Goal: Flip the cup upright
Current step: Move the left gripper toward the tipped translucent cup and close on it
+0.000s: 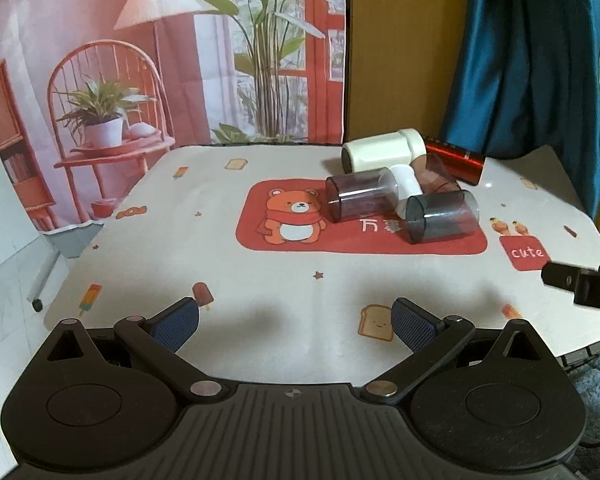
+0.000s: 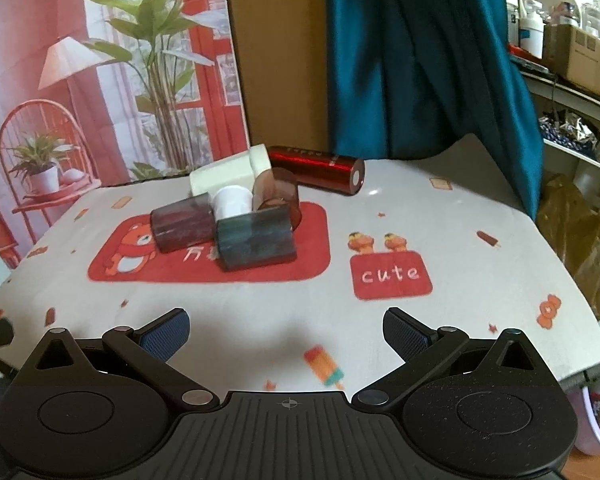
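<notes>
Several cups lie on their sides in a pile on the red bear mat (image 1: 340, 242) (image 2: 140, 270). A smoky grey cup (image 1: 440, 216) (image 2: 256, 242) lies nearest. A purple-tinted cup (image 1: 356, 200) (image 2: 182, 224) lies left of it, with a small white cup (image 1: 404, 186) (image 2: 232, 200) between them. Behind are a cream cup (image 1: 384, 154) (image 2: 228, 174), a brown translucent cup (image 1: 436, 176) (image 2: 280, 192) and a shiny red cup (image 1: 456, 162) (image 2: 320, 168). My left gripper (image 1: 296, 320) and right gripper (image 2: 286, 330) are both open and empty, well short of the pile.
The table (image 1: 260, 300) (image 2: 480, 320) has a printed cloth. A teal curtain (image 1: 528, 60) (image 2: 420, 60) hangs behind the pile. The right gripper's tip (image 1: 580, 284) shows at the left view's right edge. Shelves with clutter (image 2: 572, 60) stand to the right.
</notes>
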`<state>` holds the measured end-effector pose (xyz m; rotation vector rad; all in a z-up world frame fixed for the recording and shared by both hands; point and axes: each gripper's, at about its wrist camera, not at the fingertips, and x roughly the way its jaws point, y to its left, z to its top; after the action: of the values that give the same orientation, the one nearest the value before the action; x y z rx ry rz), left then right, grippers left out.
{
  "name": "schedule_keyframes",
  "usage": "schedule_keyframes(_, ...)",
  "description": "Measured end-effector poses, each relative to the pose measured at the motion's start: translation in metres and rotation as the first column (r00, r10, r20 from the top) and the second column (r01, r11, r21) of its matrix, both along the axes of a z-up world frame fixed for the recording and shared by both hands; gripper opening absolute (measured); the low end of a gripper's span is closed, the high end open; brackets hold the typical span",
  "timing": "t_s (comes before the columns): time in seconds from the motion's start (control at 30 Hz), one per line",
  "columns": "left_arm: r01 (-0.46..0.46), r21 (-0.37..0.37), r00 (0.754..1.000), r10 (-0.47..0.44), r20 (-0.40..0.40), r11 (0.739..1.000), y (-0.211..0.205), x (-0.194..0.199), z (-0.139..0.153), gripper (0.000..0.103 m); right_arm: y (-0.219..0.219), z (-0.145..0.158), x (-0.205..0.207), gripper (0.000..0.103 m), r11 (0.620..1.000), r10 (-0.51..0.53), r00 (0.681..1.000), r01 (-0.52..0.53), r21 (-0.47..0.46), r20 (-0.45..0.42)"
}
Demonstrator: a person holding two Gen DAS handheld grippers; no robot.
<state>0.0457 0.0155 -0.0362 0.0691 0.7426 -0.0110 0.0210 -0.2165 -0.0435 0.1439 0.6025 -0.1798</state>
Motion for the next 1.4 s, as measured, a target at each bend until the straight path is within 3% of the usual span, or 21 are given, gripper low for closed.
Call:
schedule_keyframes(0.1, 0.016, -0.033, 1.0, -0.016, 0.0, 0.999, 0.007, 0.017, 0.001, 0.103, -0.004, -0.002, 0.017, 0.103, 1.0, -0.004, 1.0, 0.004, 0.001, 0.004)
schedule_keyframes(0.27, 0.073, -0.089, 0.995, -0.066, 0.077, 0.993, 0.017, 0.061, 0.003, 0.103, -0.008, -0.011, 0.036, 0.103, 1.0, 0.0, 1.0, 0.0, 0.022, 0.005)
schedule_keyframes(0.47, 0.084, -0.013, 0.993, -0.082, 0.087, 0.996, 0.005, 0.136, -0.013, 0.097, -0.012, -0.028, 0.049, 0.103, 0.998, 0.002, 0.999, 0.001, 0.055, -0.043)
schedule_keyframes(0.57, 0.14, -0.01, 0.988, -0.138, 0.069, 0.99, -0.005, 0.167, -0.022, 0.093, -0.019, -0.033, 0.05, 0.103, 0.997, -0.015, 0.999, 0.018, 0.075, -0.043)
schedule_keyframes(0.7, 0.274, 0.053, 0.96, -0.277, 0.051, 0.96, -0.029, 0.195, -0.039, 0.093, -0.031, -0.038, 0.056, 0.103, 0.994, -0.036, 0.998, 0.042, 0.1, -0.054)
schedule_keyframes(0.87, 0.404, 0.192, 0.907, -0.419, 0.039, 0.894, -0.062, 0.218, -0.06, 0.092, -0.042, -0.047, 0.067, 0.103, 0.991, -0.061, 0.994, 0.071, 0.115, -0.089)
schedule_keyframes(1.03, 0.494, 0.19, 0.864, -0.503, -0.002, 0.848, -0.072, 0.247, -0.078, 0.078, -0.047, -0.054, 0.076, 0.103, 0.99, -0.069, 0.99, 0.083, 0.111, -0.121)
schedule_keyframes(1.1, 0.523, 0.2, 0.847, -0.532, -0.014, 0.828, -0.073, 0.254, -0.086, 0.078, -0.05, -0.058, 0.079, 0.103, 0.989, -0.078, 0.988, 0.094, 0.114, -0.135)
schedule_keyframes(1.3, 0.555, 0.169, 0.83, -0.555, -0.05, 0.815, -0.071, 0.268, -0.101, 0.083, -0.057, -0.067, 0.086, 0.103, 0.985, -0.107, 0.979, 0.128, 0.116, -0.172)
schedule_keyframes(1.4, 0.551, 0.159, 0.833, -0.55, -0.052, 0.819, -0.072, 0.274, -0.104, 0.086, -0.055, -0.069, 0.088, 0.103, 0.987, -0.099, 0.978, 0.12, 0.11, -0.182)
